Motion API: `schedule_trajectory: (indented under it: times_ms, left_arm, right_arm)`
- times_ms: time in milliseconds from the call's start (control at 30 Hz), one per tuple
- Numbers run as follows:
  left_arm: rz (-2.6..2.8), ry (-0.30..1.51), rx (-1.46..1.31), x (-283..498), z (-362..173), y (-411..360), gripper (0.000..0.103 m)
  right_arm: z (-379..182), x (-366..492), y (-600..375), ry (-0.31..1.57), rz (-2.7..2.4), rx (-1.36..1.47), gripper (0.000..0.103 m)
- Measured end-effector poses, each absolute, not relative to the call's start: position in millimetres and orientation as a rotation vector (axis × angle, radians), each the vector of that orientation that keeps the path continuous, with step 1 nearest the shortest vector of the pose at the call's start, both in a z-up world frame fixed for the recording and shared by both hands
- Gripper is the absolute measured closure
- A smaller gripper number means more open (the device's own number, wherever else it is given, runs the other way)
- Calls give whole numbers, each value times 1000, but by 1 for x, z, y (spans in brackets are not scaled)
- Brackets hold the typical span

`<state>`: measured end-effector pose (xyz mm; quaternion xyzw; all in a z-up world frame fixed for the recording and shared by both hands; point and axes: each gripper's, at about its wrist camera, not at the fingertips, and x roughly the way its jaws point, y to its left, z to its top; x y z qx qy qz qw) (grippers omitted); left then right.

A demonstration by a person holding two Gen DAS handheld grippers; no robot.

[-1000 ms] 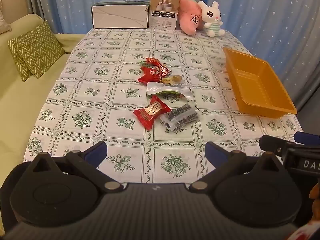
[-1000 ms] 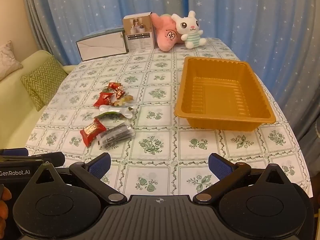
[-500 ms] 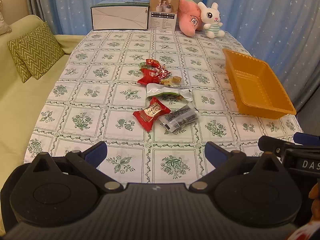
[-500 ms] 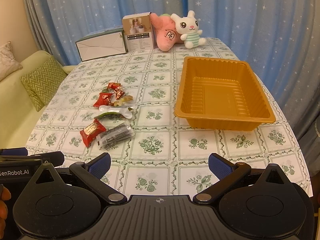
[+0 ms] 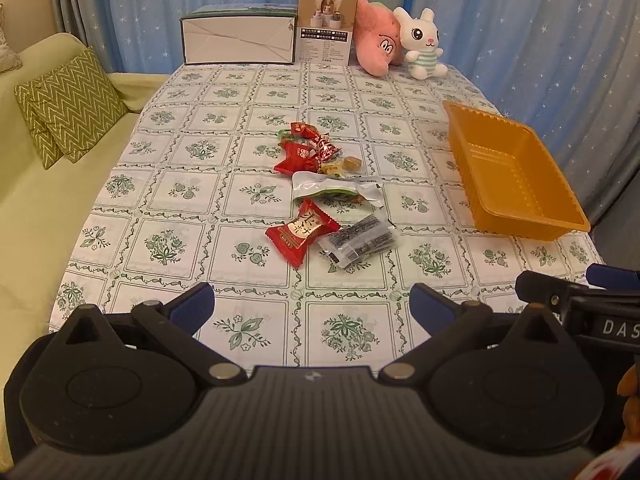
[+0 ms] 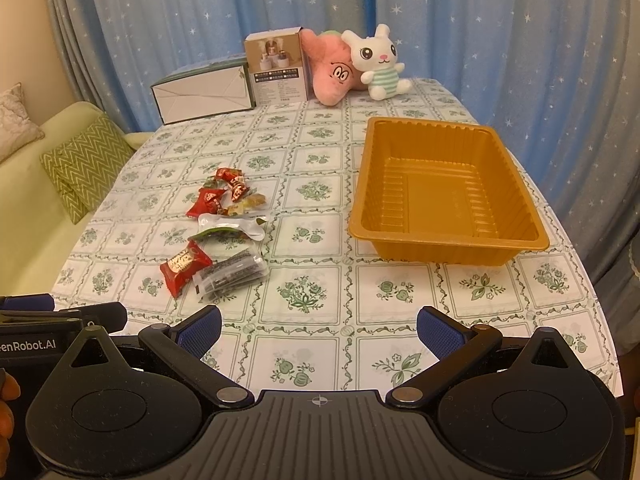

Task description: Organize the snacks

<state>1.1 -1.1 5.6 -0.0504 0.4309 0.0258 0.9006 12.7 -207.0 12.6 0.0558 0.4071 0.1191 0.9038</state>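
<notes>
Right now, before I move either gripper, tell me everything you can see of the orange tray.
The orange tray is a rectangular, glossy tub that looks like thin moulded plastic, with a rolled rim, sloping ribbed walls and a stepped flat floor. It sits upright and empty on the patterned tablecloth, on the right side of the table, apart from the pile of snacks to its left. Nothing touches it except the cloth beneath; neither gripper is near it.

- My far table edge: white box (image 5: 239, 42), tan box (image 5: 325, 27), pink plush (image 5: 378, 44), white bunny (image 5: 421, 50).
- Left: sofa (image 5: 36, 184), zigzag cushion (image 5: 68, 106).
- Behind: starry curtain (image 6: 500, 32).
</notes>
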Motion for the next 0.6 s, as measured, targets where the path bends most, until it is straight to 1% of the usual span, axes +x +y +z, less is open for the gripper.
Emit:
schedule_trajectory:
  times_ms: [600]
  left_arm:
    - [47,888,-101,1,7,-3,0]
  right_arm:
    - [15,14,-206,837,247,111,0]
